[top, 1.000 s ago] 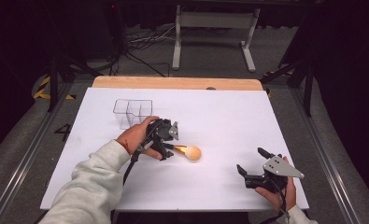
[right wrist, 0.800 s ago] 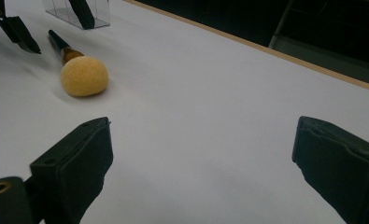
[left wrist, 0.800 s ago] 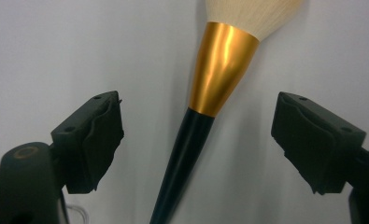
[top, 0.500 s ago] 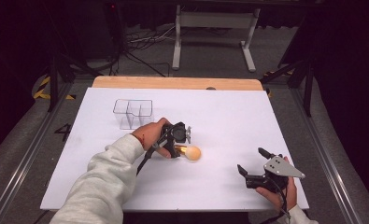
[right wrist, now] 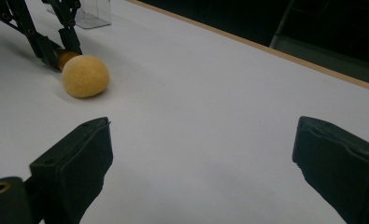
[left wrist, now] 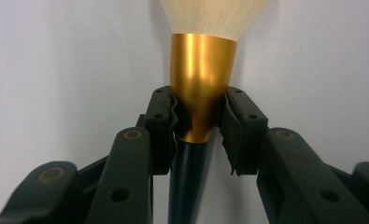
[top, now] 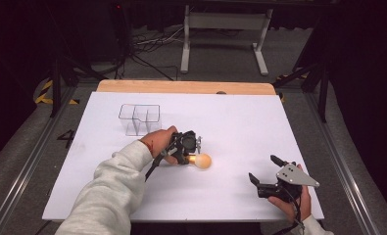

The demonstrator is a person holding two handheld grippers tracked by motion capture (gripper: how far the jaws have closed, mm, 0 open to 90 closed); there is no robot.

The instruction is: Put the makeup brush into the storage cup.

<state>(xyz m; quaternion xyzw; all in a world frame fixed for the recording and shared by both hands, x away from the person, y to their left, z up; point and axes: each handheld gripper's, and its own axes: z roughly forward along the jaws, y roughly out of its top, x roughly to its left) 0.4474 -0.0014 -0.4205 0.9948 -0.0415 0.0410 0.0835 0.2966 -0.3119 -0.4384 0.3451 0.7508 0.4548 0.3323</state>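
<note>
We've got the left gripper [top: 191,155] closed w/ both pads on the makeup brush [left wrist: 202,88] at its gold ferrule, prob. for balance near the table [top: 240,117] centre, while the right gripper [top: 268,172] waits wide open, empty, near the front-right edge.

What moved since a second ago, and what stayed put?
The left gripper slid a little to the right along the table, closing in on the makeup brush; its jaws now sit on either side of the brush's gold collar. The brush itself hardly moved. The right gripper, open, and the clear box stayed where they were.
</note>
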